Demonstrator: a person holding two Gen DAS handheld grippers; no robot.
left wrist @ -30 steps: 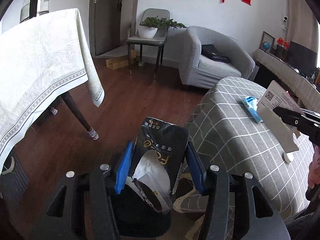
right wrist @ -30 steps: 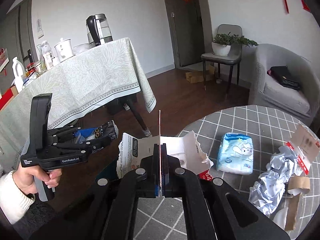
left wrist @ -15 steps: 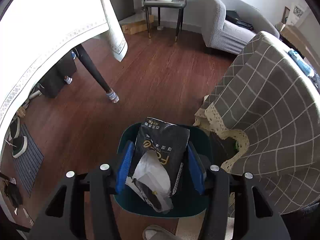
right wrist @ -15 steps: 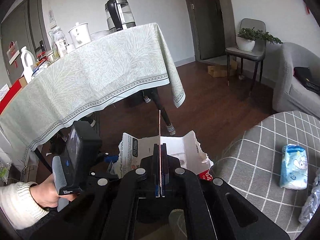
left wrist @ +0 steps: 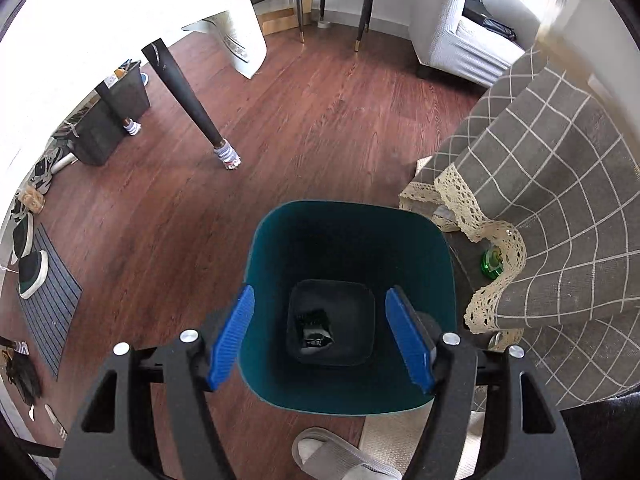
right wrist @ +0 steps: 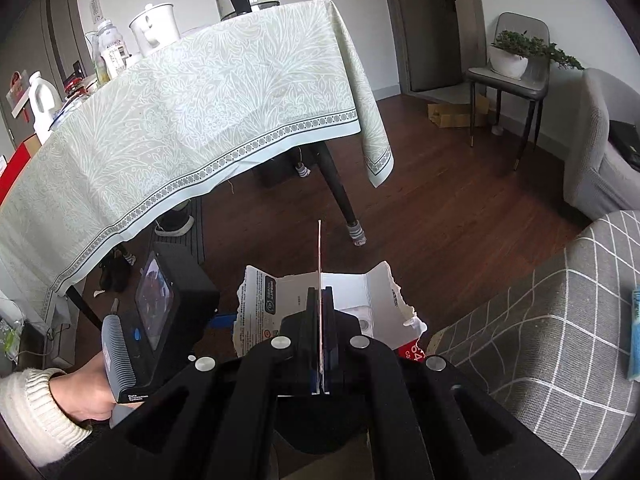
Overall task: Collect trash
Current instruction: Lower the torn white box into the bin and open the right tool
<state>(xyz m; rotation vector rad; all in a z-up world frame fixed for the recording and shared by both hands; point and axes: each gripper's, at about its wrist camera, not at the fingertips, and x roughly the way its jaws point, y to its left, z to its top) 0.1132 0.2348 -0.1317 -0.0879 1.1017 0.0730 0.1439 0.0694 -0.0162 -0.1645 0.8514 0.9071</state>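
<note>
Bin [left wrist: 260,248] rim below opening left gripper [left wrist: 324,338], empty fingers [left wrist: 230,340]

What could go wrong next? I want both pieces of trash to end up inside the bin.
1. The torn cardboard box is wide, pinched only by one thin flap in the right gripper; it may catch the teal bin rim or miss.
2. The left gripper, jaws opening and empty, hangs over the bin mouth and could block the drop.
</note>
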